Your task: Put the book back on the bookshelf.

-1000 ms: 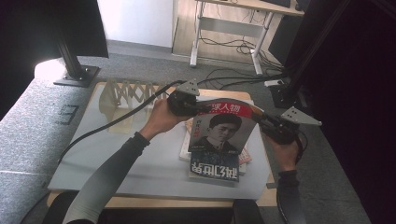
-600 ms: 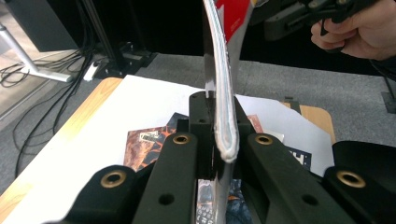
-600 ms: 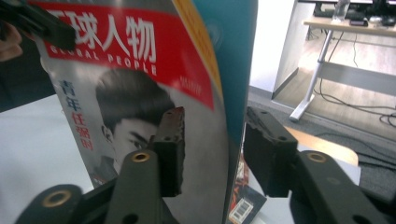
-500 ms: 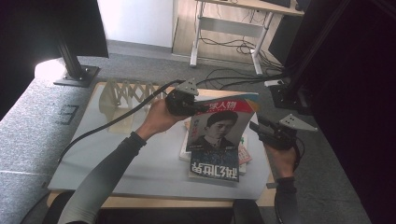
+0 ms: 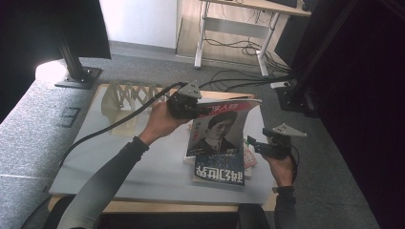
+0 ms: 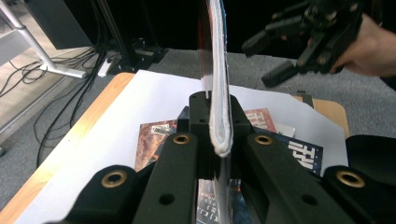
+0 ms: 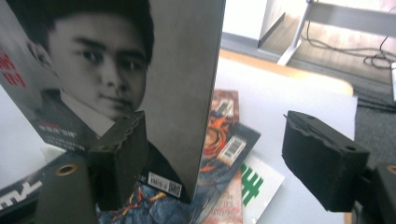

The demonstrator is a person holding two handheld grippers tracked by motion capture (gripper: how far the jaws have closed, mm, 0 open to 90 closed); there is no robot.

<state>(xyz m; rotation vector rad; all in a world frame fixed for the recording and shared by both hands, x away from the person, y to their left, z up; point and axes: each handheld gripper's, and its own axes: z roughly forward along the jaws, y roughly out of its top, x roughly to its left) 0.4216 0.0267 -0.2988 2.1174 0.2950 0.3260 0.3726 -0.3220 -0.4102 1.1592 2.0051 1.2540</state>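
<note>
A magazine with a black-and-white portrait cover (image 5: 217,129) hangs upright over the table. My left gripper (image 5: 188,106) is shut on its top left edge. In the left gripper view the page edges (image 6: 218,93) rise straight out of my pinched left gripper (image 6: 215,107). My right gripper (image 5: 252,143) sits low at the magazine's right side. Its jaws have just been opening and stand wide apart. In the right gripper view the cover's (image 7: 177,70) lower corner lies inside my right gripper (image 7: 219,154), near the left pad (image 7: 121,154), and is not pressed.
Several magazines lie stacked flat under the hanging one, a dark blue one (image 5: 219,174) on top. A white sheet (image 5: 143,157) covers the wooden table. A pale folding rack (image 5: 126,98) stands at the back left. A cable (image 5: 110,126) trails leftward from the left gripper.
My right gripper has let go of the magazine's right edge, opened, and sunk toward the table. The magazine now hangs from the left gripper alone, which has stayed put.
</note>
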